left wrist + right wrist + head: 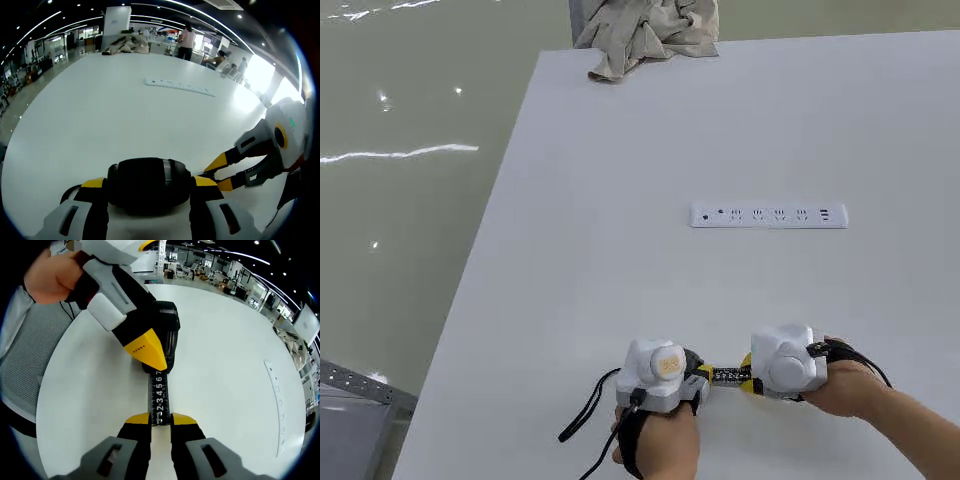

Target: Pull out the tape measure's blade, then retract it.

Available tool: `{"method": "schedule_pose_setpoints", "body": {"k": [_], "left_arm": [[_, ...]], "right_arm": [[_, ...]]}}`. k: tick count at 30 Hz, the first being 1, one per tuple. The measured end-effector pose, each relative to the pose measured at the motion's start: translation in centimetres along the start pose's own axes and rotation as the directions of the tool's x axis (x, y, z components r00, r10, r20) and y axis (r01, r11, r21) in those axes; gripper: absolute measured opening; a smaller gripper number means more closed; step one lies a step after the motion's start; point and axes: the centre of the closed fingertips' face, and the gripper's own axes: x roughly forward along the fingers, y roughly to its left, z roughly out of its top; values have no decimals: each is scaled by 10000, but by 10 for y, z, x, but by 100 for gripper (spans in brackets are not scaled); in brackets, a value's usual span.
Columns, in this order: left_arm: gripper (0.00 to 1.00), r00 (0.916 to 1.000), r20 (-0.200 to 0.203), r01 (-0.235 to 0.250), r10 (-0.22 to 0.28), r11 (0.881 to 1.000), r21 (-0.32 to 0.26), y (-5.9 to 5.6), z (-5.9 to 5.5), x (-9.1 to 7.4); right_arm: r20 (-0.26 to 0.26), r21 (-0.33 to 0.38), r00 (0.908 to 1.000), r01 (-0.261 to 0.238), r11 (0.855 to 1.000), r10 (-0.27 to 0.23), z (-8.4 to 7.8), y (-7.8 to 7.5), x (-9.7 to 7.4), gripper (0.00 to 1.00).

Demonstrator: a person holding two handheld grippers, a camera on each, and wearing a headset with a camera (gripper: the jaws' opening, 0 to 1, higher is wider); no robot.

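Jaws of the left gripper (149,182) are clamped on both flanks of the black, round-bodied tape measure case (150,172), yellow tips pressed vs. its sides. The right gripper (160,418) has its jaws pinched on the outer end of the narrow dark blade w/ pale numerals (159,392). Hard to see: the blade's end hook is covered by the right tips. In the left gripper view the case's underside is cut off at the bottom and the case hides its own blade slot. In the head view the case sits mostly under the left gripper's white body, w/ only a dark sliver showing. Can't tell if the blade touches the surface. A short stretch of blade runs straight from the case to the right jaws, btwn the two grippers, which are side by side and near each other. All this is at the near end of the white tabletop (620,230), w/ the table's left edge off to the left gripper's side. A black cord (585,408) trails on that side. Ahead is wide bare surface. The white power strip (768,215) lies well apart further back, and the crumpled beige cloth (645,35) is at the far edge.
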Motion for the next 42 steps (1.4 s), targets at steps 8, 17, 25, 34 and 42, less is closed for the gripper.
{"method": "schedule_pose_setpoints", "body": {"k": [8, 17, 25, 34, 42], "left_arm": [[63, 10000, 8, -26, 26, 10000, -20, 0, 0, 0], [63, 10000, -46, -53, 52, 10000, -51, 0, 1, 2], [63, 10000, -57, -29, 29, 10000, -47, 0, 0, 0], [63, 9999, -96, -43, 43, 10000, -52, 0, -1, 0], [63, 9999, -111, -116, 115, 9999, -50, 0, -1, 0]], "right_arm": [[115, -97, 9999, 5, 10000, -4, 8, 0, 3, 14], [341, -259, 9994, 69, 9996, -60, 17, 0, 6, 14], [450, -415, 9989, 117, 9991, -98, 22, 0, 10, 14], [452, -551, 9989, 148, 9984, -123, 23, 0, 12, 14], [452, -649, 9989, 172, 9977, -143, 25, 0, 12, 14]]}}
